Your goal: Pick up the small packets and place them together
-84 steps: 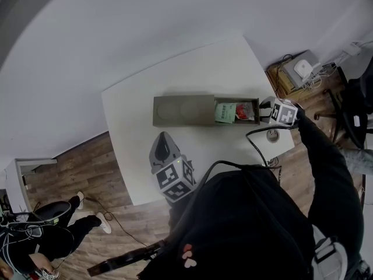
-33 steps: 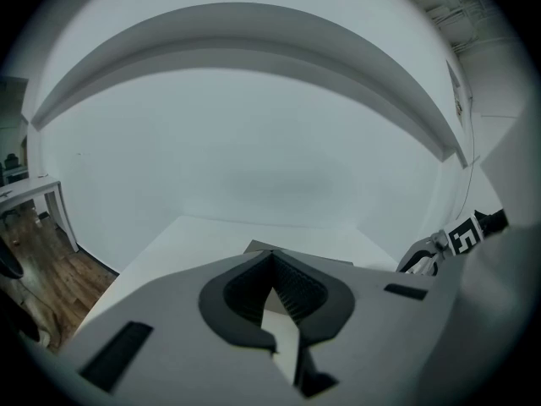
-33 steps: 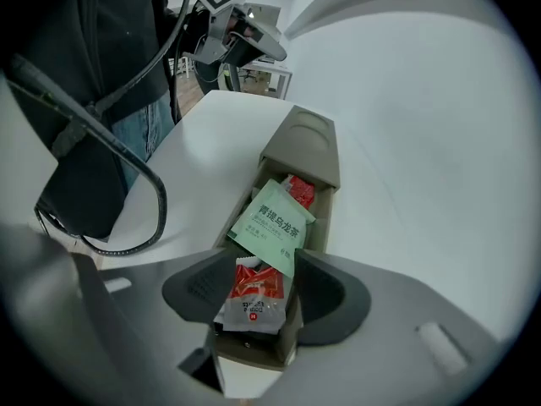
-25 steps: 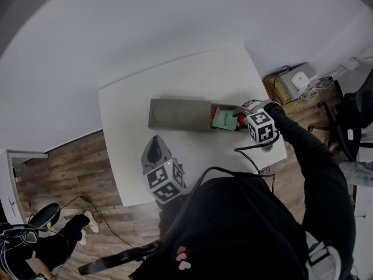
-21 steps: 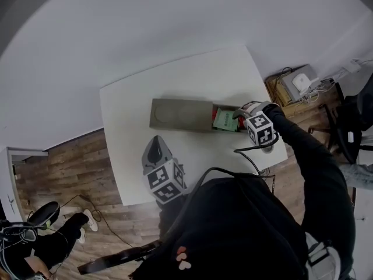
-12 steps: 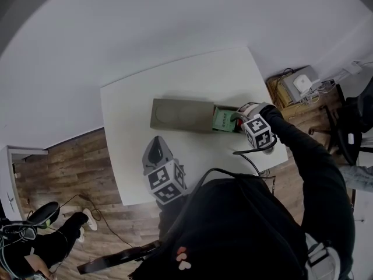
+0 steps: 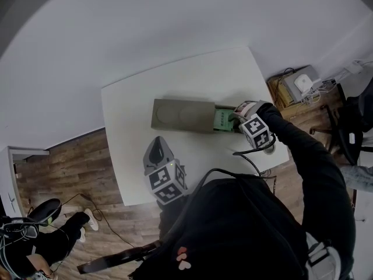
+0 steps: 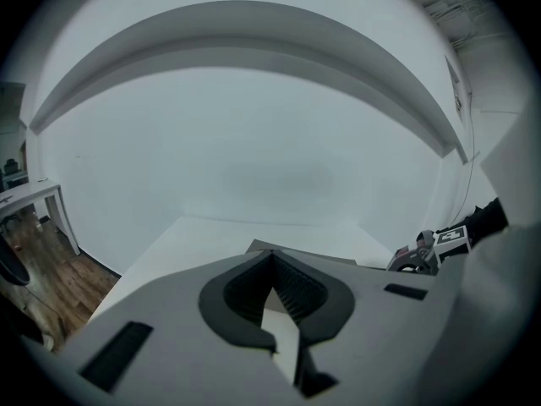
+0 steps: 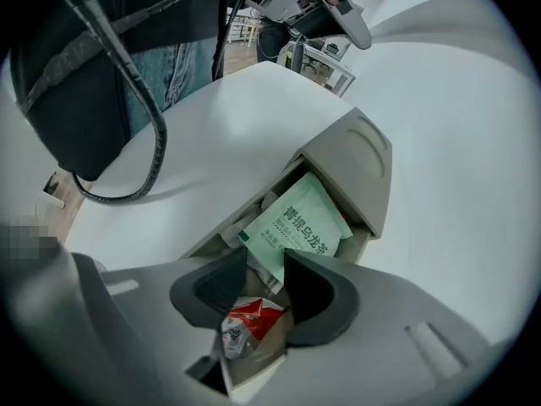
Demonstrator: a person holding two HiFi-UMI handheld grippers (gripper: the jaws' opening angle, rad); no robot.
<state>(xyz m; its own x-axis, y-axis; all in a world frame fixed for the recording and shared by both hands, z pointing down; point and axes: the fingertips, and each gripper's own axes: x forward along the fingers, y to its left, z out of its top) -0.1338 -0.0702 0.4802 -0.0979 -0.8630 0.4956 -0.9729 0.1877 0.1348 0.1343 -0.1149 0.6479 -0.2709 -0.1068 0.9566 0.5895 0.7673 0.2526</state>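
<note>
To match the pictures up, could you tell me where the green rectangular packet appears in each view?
Head view: green rectangular packet in the open right end of the grey box.
Left gripper view: not in it.
Right gripper view: packet at centre, in that open end.
Shared landmark: white table.

Table [image 7: 175, 80] smooth matt white. Box [image 7: 180, 114] matt grey-beige, smooth. Green packet [image 9: 296, 222] smooth paper, slight sheen — red packet [image 9: 249, 321] crinkled glossy foil. Floor [image 7: 64, 168] wood planks. My sleeve [image 7: 317, 162] black cloth — matt.
</note>
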